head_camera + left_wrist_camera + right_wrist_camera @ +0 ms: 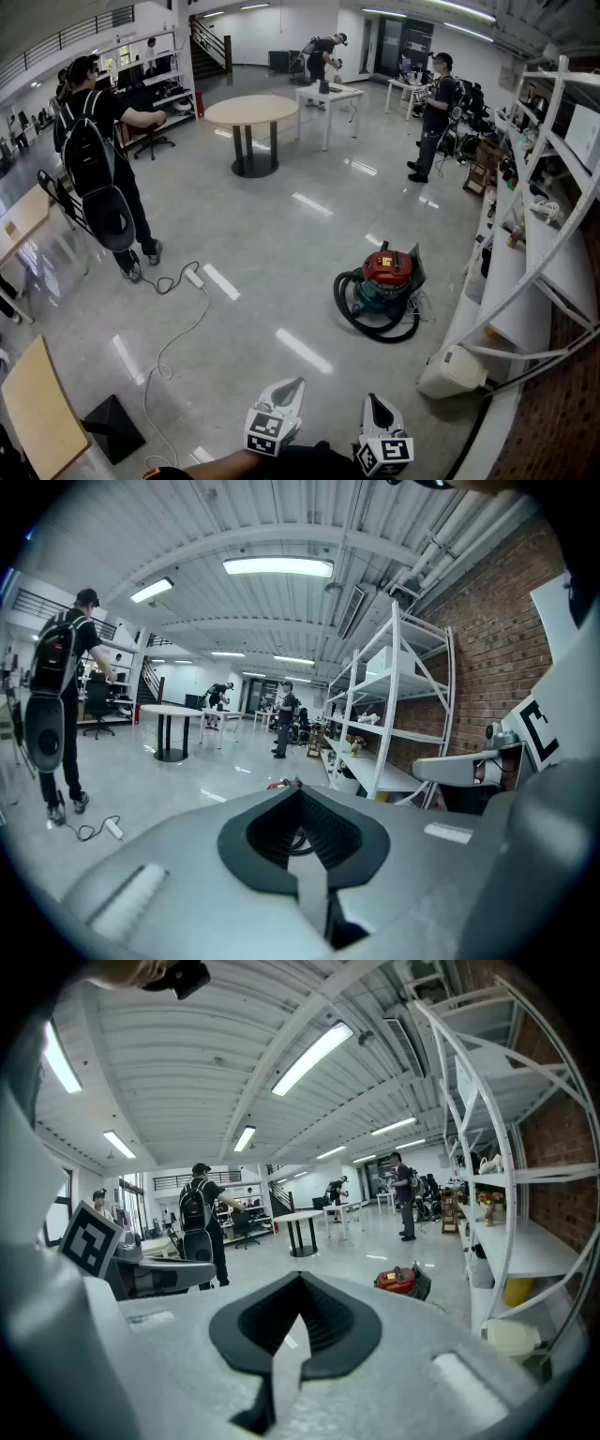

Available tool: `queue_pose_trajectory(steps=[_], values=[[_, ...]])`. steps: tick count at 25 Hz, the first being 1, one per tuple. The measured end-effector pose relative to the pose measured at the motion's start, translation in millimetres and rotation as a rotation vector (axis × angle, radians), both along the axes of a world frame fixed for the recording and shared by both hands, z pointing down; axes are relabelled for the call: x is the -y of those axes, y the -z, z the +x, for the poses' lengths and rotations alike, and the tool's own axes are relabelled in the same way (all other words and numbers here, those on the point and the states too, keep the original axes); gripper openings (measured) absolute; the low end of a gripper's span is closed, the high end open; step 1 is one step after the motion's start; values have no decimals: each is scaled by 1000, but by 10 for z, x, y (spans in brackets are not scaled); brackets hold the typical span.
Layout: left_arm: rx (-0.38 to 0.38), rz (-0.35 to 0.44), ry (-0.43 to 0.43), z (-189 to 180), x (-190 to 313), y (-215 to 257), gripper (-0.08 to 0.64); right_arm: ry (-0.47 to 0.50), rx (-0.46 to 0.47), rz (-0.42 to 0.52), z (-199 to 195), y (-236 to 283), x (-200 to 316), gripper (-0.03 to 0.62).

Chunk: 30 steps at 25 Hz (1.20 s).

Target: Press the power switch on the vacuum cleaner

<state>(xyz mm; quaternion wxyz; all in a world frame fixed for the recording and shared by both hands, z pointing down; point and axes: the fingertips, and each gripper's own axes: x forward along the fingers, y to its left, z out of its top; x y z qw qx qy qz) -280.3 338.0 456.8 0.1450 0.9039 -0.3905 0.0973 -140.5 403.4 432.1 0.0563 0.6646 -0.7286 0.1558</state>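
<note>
We carry the left gripper (286, 392) and right gripper (377, 408) low and close in, each with jaws shut on nothing, probably because a blunt closed tip suits pressing. Farther ahead on the floor (281, 244), well apart from us, the vacuum cleaner (386, 279) sits beside the shelves (525, 262). We cannot make out its switch from here.

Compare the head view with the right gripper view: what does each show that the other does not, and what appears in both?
Only the head view shows the white power strip with its cable on the floor and the wooden tabletop at the lower left. Only the right gripper view shows the ceiling lights and the right gripper close up, jaws together, nothing between them. Both show the vacuum cleaner on the floor near the white shelves, the round table and the person with a backpack.
</note>
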Motion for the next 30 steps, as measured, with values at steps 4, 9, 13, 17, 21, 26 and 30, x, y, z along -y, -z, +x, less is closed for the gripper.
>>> queue_pose_trajectory(steps=[4,9,13,17,21,26,30], values=[[3,2,7,99,-48,6,15,-3,2,-2,140,-25,-79,-9],[8,14,-5,301,-136,17,15,7,-6,8,278,-9,-135,-9],[13,27,-13,473,-220,26,15,30,4,14,361,-22,-192,-9],[25,27,-35,639,-357,-16,15,34,13,19,471,-76,-251,-8],[40,20,-50,730,-391,-51,15,14,22,25,564,-103,-297,-8],[49,9,-82,862,-385,-52,15,-25,39,15,679,-116,-340,-8],[39,-19,-121,1036,-211,-97,15,-70,31,0,820,-99,-251,-8]])
